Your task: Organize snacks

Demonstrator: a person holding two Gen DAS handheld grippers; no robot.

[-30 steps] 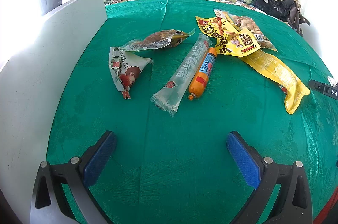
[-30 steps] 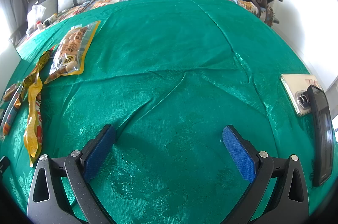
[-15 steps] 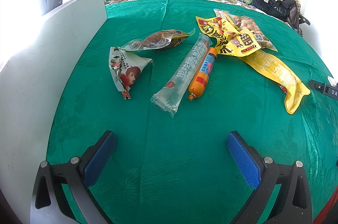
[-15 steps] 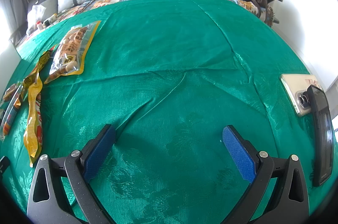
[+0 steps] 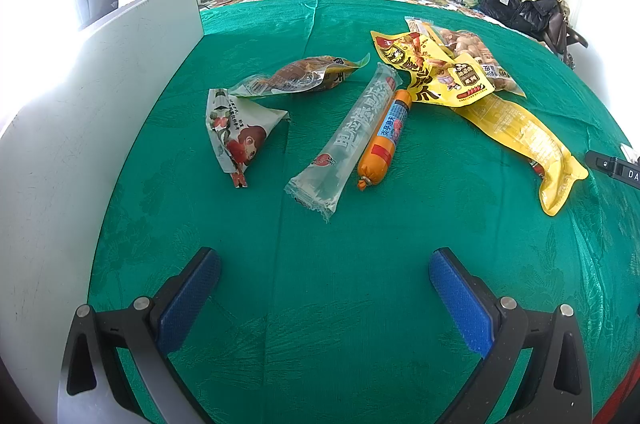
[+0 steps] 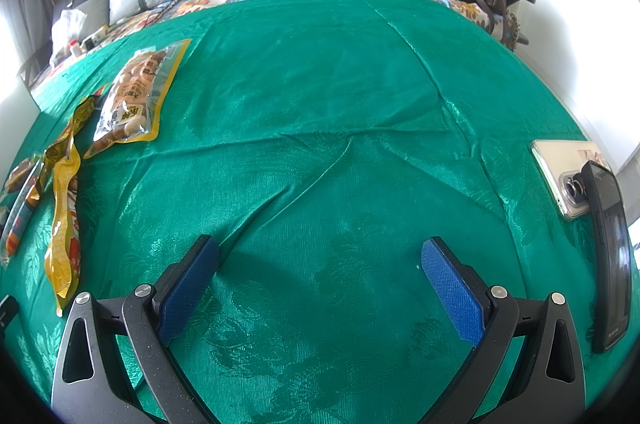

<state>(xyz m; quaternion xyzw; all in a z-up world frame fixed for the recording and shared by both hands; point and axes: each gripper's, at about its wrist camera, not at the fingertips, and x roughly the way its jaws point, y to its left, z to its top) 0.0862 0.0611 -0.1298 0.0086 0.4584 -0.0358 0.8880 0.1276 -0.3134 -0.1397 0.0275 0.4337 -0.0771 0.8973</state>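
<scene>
Snacks lie on the green bed cover [image 5: 328,304], and we count seven in our left view: a cartoon packet [image 5: 236,135], a brown packet [image 5: 300,75], a clear long packet [image 5: 352,139], an orange sausage [image 5: 384,139], a yellow packet [image 5: 432,71], a long yellow packet [image 5: 524,139] and a nut bag [image 5: 472,51]. Only our right view shows two phones [image 6: 568,179]. Our left gripper [image 5: 324,264] and right gripper [image 6: 320,252] are both wide open and hold nothing.
</scene>
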